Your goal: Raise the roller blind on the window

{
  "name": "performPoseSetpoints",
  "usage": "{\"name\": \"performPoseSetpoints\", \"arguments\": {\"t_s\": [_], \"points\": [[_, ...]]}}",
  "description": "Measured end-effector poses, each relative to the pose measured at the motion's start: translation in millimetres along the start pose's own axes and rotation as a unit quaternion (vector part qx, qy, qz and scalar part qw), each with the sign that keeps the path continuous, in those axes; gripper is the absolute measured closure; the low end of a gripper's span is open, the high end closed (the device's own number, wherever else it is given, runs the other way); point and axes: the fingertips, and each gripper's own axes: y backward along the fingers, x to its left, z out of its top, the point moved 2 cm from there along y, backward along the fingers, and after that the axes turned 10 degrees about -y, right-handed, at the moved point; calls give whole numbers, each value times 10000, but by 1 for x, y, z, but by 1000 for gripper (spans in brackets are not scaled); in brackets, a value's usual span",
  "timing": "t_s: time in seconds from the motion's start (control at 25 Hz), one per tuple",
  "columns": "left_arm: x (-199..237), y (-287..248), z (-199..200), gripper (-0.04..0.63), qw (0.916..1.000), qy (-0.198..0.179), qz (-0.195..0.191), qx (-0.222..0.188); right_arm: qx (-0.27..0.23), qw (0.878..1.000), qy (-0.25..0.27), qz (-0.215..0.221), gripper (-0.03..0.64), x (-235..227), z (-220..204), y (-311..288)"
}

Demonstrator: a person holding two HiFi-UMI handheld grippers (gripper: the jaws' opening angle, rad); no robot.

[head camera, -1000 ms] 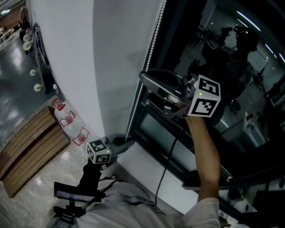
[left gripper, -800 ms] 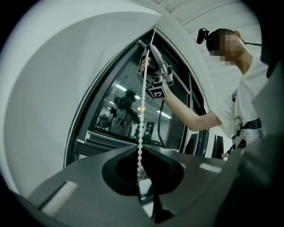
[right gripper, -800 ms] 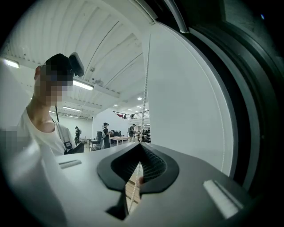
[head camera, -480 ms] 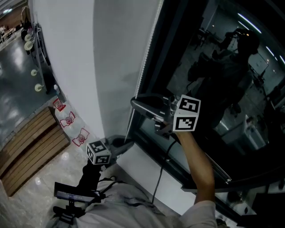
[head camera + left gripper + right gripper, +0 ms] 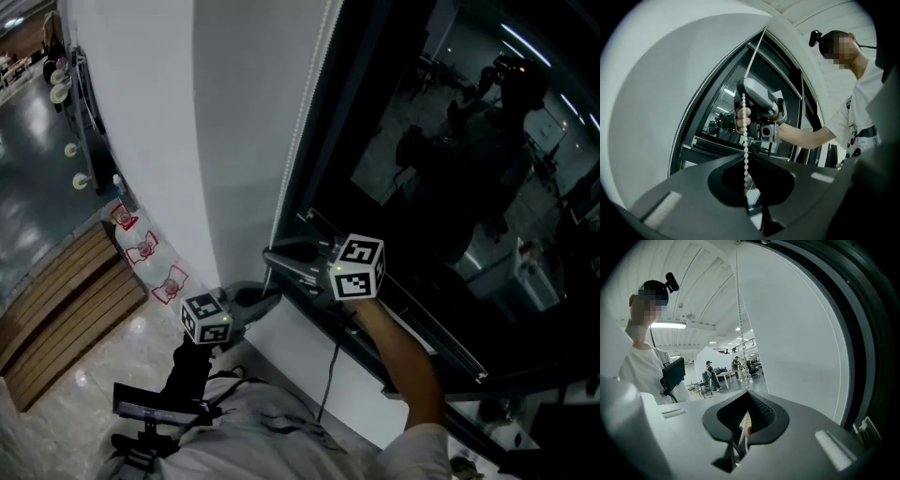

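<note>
Now the thin white bead chain (image 5: 300, 131) of the roller blind hangs down the left edge of the dark-glazed window (image 5: 441, 141). It runs just beside the black frame (image 5: 314, 178) and the pale grey wall (image 5: 234, 141). The right gripper (image 5: 272, 255) is clamped tight on this chain near the window's lower left corner, and the beads rise straight up from its closed tips. Just below, the left gripper (image 5: 272, 298) points level at the same strand. Its jaws are pressed together with the beads caught between them and trailing through the hollow behind the tips. A bare forearm (image 5: 398, 361) reaches to the right gripper. The blind's cloth cannot be made out in any view.
</note>
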Motion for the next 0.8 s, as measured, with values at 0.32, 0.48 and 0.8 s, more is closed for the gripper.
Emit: {"name": "performPoseSetpoints", "arguments": {"t_s": [0.32, 0.48, 0.8], "points": [[2, 1, -1, 597, 10000, 24, 12, -24, 128, 9995, -286, 14, 612, -6, -34, -10], [1, -1, 1, 597, 10000, 22, -1, -60, -88, 9992, -330, 224, 611, 0, -32, -6], [1, -2, 1, 597, 10000, 12, -30, -66, -140, 9979, 582, 232, 503, 18, -8, -10]]}}
